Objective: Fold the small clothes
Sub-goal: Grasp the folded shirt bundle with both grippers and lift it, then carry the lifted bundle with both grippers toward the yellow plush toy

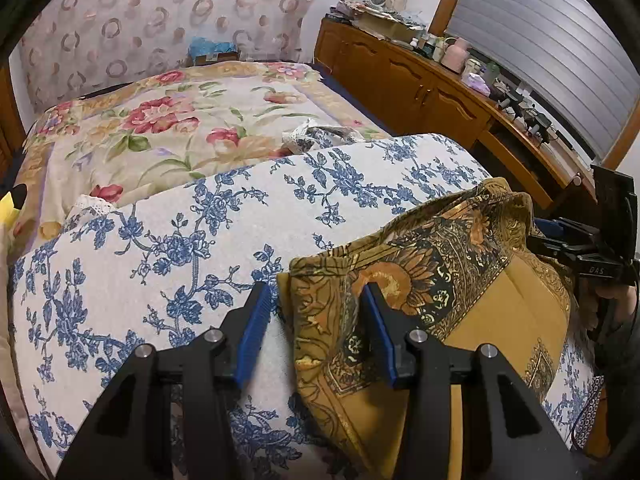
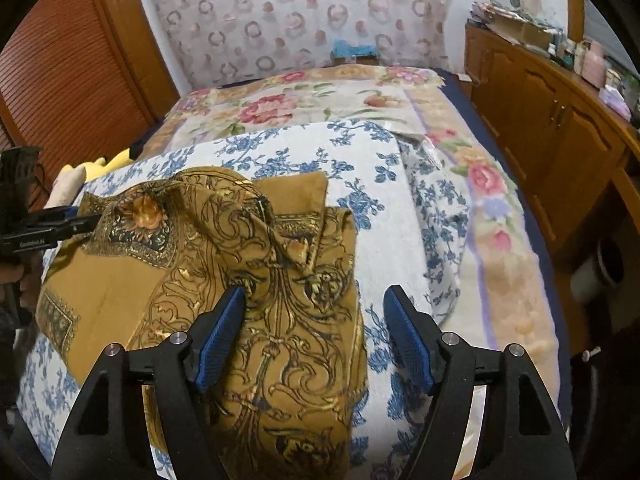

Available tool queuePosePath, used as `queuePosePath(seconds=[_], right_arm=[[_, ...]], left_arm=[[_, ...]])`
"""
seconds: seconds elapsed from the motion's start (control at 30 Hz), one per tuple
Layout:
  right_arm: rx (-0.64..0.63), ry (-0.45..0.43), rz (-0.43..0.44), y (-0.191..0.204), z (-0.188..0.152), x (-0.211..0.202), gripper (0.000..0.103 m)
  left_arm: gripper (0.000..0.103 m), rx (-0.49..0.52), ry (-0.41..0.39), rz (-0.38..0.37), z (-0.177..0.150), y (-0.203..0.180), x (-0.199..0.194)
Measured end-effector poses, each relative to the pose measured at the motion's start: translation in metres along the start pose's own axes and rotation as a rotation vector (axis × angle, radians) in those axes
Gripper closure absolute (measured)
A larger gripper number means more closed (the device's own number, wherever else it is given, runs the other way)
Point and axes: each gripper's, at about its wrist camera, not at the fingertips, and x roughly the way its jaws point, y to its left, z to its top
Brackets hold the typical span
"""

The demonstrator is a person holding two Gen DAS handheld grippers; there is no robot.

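Fingers of my left gripper (image 1: 314, 294) stand apart, straddling the near edge of the mustard patterned garment (image 1: 440, 280) without pinching it. Those of my right gripper (image 2: 314, 294) are spread wide over the same rumpled cloth, lying on the blue-flowered bedcover (image 1: 160, 240).

A bed (image 2: 516, 280) under a floral blanket (image 1: 168, 120), a blue-flowered white cloth (image 1: 168, 240) spread on it, cluttered wooden cabinets (image 1: 420, 84) alongside, patterned curtain (image 2: 300, 12) behind
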Motion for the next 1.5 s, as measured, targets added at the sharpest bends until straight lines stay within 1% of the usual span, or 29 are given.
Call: queuePosePath(seconds=[0.03, 0.07, 0.1, 0.17, 0.2, 0.23, 0.27, 0.3, 0.33, 0.37, 0.4, 0.5, 0.73, 0.93, 1.13, 1.27, 1.5], right_arm=[[-0.01, 0.001, 0.012, 0.003, 0.0, 0.0, 0.035], [-0.02, 0.002, 0.022, 0.005, 0.001, 0.001, 0.043], [-0.031, 0.003, 0.027, 0.009, 0.001, 0.002, 0.048], [-0.039, 0.002, 0.043, 0.013, 0.001, 0.003, 0.055], [-0.042, -0.002, 0.049, 0.015, 0.001, 0.004, 0.06], [-0.047, -0.003, 0.058, 0.017, 0.0, 0.003, 0.063], [-0.05, -0.004, 0.074, 0.019, 0.0, 0.002, 0.073], [-0.054, -0.008, 0.073, 0.021, 0.0, 0.001, 0.077], [-0.059, -0.013, 0.067, 0.022, -0.001, 0.0, 0.08], [-0.062, -0.021, 0.06, 0.024, -0.002, -0.003, 0.086], [-0.058, -0.031, 0.056, 0.024, -0.002, -0.006, 0.089], [-0.04, -0.078, 0.056, 0.027, -0.002, -0.016, 0.092], [-0.04, -0.214, 0.087, 0.044, 0.001, -0.052, 0.094], [-0.093, -0.268, 0.113, 0.071, 0.01, -0.068, 0.094], [-0.169, -0.313, 0.143, 0.105, 0.025, -0.078, 0.095], [-0.242, -0.325, 0.166, 0.13, 0.043, -0.079, 0.095], [-0.365, -0.296, 0.219, 0.183, 0.077, -0.054, 0.095]], left_arm=[[0.059, 0.002, -0.002, 0.0, 0.001, -0.001, 0.0], [0.065, 0.003, -0.003, -0.01, 0.001, -0.001, 0.001], [0.073, 0.002, -0.002, -0.021, 0.001, -0.002, 0.001], [0.081, 0.001, 0.001, -0.032, 0.002, -0.003, 0.002], [0.089, 0.003, -0.002, -0.033, 0.001, -0.004, 0.002], [0.093, 0.002, -0.004, -0.044, 0.001, -0.005, 0.001], [0.095, 0.001, -0.011, -0.044, 0.001, -0.005, -0.002], [0.096, 0.002, -0.019, -0.043, 0.001, -0.007, -0.004], [0.097, 0.006, -0.033, -0.041, 0.001, -0.009, -0.009], [0.097, 0.008, -0.046, -0.043, 0.001, -0.01, -0.014], [0.097, 0.007, -0.06, -0.049, 0.001, -0.011, -0.019], [0.097, 0.018, -0.111, -0.065, 0.0, -0.016, -0.04], [0.098, 0.046, -0.214, -0.074, -0.005, -0.03, -0.088], [0.098, 0.036, -0.296, -0.054, -0.016, -0.024, -0.125], [0.098, 0.011, -0.369, -0.01, -0.03, -0.011, -0.164], [0.098, -0.015, -0.41, 0.047, -0.041, 0.004, -0.187], [0.098, -0.072, -0.444, 0.141, -0.062, 0.036, -0.214]])
